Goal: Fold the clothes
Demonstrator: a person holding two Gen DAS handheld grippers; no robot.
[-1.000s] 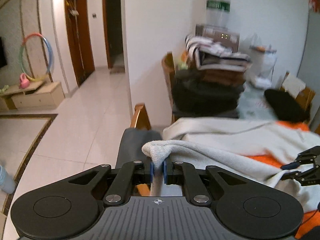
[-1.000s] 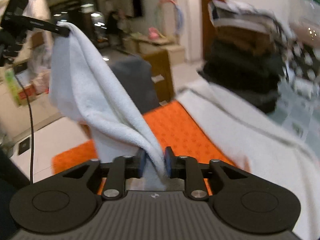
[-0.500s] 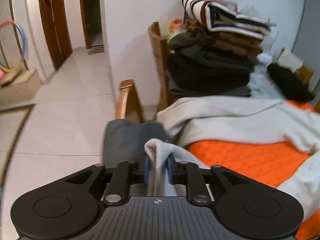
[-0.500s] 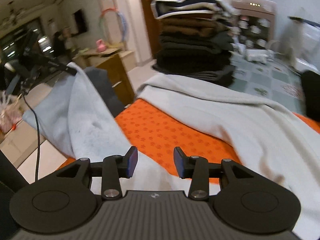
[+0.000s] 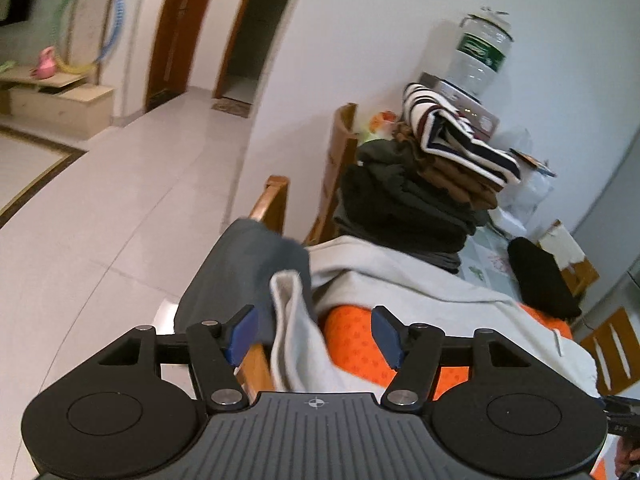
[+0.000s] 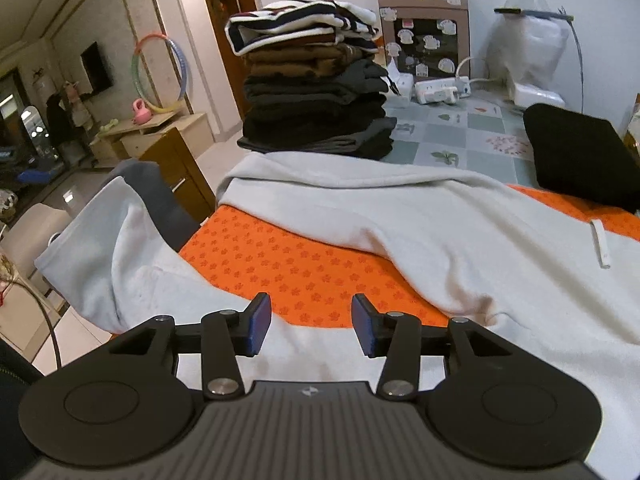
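A light grey garment [image 6: 400,216] lies spread over an orange mat [image 6: 304,268] on the table, one end hanging off the left edge [image 6: 100,256]. It also shows in the left wrist view [image 5: 420,292]. My left gripper [image 5: 314,334] is open, with a loose fold of the grey cloth [image 5: 292,320] standing between its blue pads, untouched. My right gripper [image 6: 311,326] is open and empty, low over the near part of the garment.
A tall stack of folded clothes [image 6: 316,80] stands at the back of the table, also seen in the left wrist view [image 5: 420,184]. A black folded item [image 6: 580,160] lies at the right. A grey-draped wooden chair [image 5: 248,264] stands left of the table.
Both grippers opened and let go of the grey garment: the right one first, the left one just now. The lifted end dropped onto the mat and table edge.
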